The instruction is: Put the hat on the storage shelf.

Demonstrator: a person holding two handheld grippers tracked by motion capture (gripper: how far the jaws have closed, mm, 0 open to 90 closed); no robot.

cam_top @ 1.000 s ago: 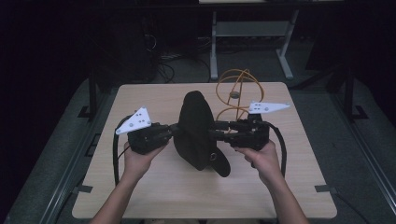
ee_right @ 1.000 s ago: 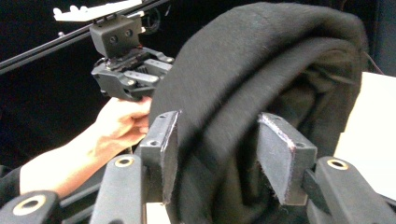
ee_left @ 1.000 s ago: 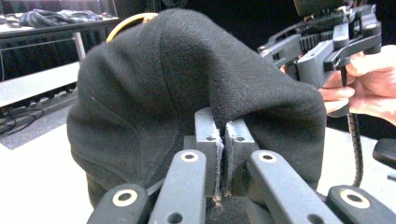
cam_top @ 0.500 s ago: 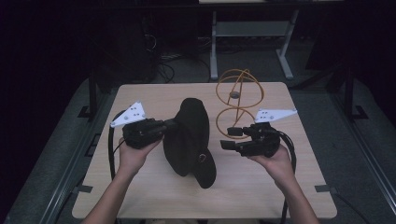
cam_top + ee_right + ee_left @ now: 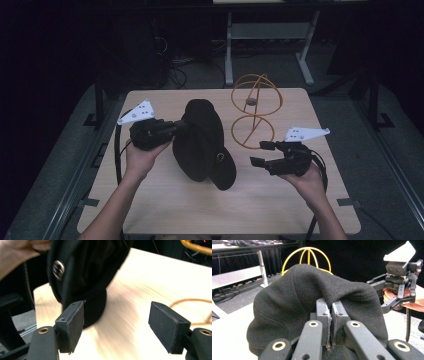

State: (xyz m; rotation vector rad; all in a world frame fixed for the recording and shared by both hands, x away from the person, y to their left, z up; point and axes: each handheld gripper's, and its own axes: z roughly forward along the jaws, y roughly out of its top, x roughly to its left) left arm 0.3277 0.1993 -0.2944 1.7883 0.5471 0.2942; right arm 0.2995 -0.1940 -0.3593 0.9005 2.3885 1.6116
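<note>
the left gripper (image 5: pixel 172 131) is clamping its jaws tight on a fold of the black cap (image 5: pixel 200 145), holding it near the middle of the wooden table (image 5: pixel 165 210), with the brim hanging low toward the person. behind and right of the cap, an orange wire stand (image 5: pixel 255 112) is sitting on the tabletop. farther right, the right gripper (image 5: pixel 259 154) is hovering just beside the cap, its jaws having just been opening, nothing pinched between them, the brim near one pad.
</note>
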